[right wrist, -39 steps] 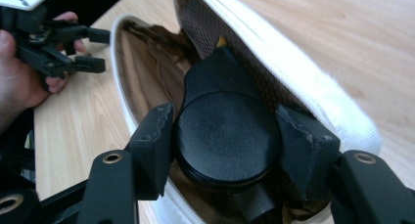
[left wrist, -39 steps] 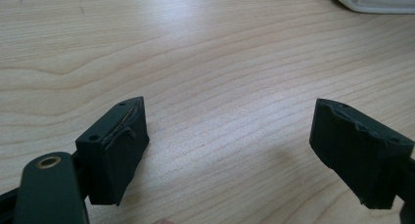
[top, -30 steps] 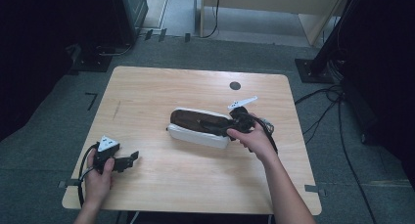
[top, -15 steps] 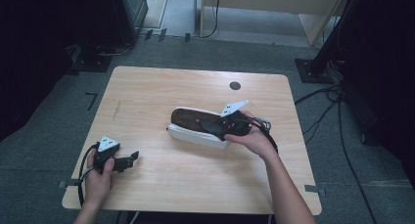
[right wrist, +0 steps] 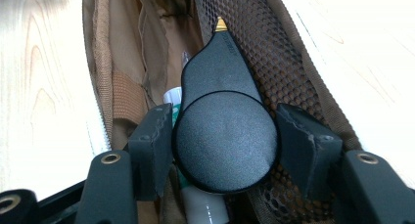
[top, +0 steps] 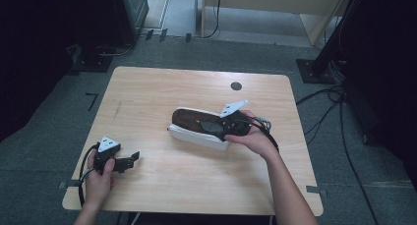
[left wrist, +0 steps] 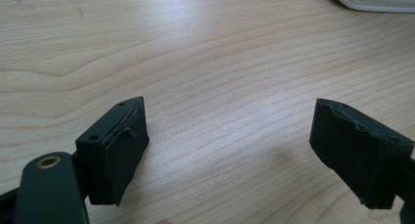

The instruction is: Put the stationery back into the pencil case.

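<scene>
Pale wood table (top: 162, 95) seen from the high view, with one open white pouch (top: 196, 134) lying near its centre, brown lining facing up. One right gripper (top: 220, 129) reaches in from 3 o'clock of the pouch, its tip over the pouch's opening with a black object at its jaws. One left gripper (top: 134, 159) rests on the table at about 8 o'clock of the pouch, well apart from it, jaws pointing toward 3 o'clock. One small dark disc (top: 236, 86) sits near the table's far edge, at 12 o'clock.

Left gripper view: the left gripper (left wrist: 227, 150) has its two black jaws spread wide, holding nothing, with bare wood grain between them. A corner of the white pouch (left wrist: 377, 1) shows at 1 o'clock, far from the jaws.

Right gripper view: the right gripper (right wrist: 225, 141) has its jaws partly closed and pressed against both sides of one black teardrop-shaped tool (right wrist: 222, 121), gripping its round end. The tool's narrow end, tipped with a small brass point, aims toward 12 o'clock. Directly beneath lies the open pouch (right wrist: 274, 53), showing brown mesh at the right and tan fabric folds at the left. A white and green item (right wrist: 172, 98) peeks out under the tool at 9 o'clock, too hidden to identify.
</scene>
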Available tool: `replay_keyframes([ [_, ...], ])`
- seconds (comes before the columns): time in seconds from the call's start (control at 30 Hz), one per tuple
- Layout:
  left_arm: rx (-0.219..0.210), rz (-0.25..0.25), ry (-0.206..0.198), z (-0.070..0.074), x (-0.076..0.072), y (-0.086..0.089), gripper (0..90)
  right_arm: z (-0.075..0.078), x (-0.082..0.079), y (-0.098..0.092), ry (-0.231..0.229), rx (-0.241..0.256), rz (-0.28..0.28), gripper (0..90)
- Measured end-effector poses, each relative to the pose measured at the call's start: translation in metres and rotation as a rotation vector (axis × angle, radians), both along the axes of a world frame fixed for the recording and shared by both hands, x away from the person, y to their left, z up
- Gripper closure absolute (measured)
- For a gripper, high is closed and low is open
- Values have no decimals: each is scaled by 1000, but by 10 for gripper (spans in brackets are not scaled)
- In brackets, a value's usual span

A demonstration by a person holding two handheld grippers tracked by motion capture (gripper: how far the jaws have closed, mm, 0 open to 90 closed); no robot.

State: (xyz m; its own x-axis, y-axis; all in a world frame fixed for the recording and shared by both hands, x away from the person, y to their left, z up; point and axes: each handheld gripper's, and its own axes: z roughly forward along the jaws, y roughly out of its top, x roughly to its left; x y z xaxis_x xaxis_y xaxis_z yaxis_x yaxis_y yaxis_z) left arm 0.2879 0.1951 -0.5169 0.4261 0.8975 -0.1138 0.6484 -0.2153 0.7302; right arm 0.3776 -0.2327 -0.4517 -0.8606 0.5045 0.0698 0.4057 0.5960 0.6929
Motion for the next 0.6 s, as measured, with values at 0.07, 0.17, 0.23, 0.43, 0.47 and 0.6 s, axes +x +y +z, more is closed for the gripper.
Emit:
replay_keyframes([
  [0.07, -5, -1, 0, 0, 0, 0, 146, 0, 0, 0, 5, 5, -3, 412],
  [0.17, -4, -2, 1, 0, 1, 0, 145, 0, 0, -1, 16, 11, -21, 395],
  [0.23, -5, -3, 1, 0, 1, 0, 145, 0, 0, -2, 17, 10, -33, 369],
  [0.43, -10, -4, 1, 0, 1, 1, 145, 0, 0, -2, 20, 10, -43, 347],
  [0.47, -8, -5, 2, 0, 1, 1, 145, 1, -1, -2, 24, 11, -45, 345],
  [0.6, -8, -5, 2, 0, 1, 1, 146, 1, 0, -3, 29, 18, -48, 362],
])
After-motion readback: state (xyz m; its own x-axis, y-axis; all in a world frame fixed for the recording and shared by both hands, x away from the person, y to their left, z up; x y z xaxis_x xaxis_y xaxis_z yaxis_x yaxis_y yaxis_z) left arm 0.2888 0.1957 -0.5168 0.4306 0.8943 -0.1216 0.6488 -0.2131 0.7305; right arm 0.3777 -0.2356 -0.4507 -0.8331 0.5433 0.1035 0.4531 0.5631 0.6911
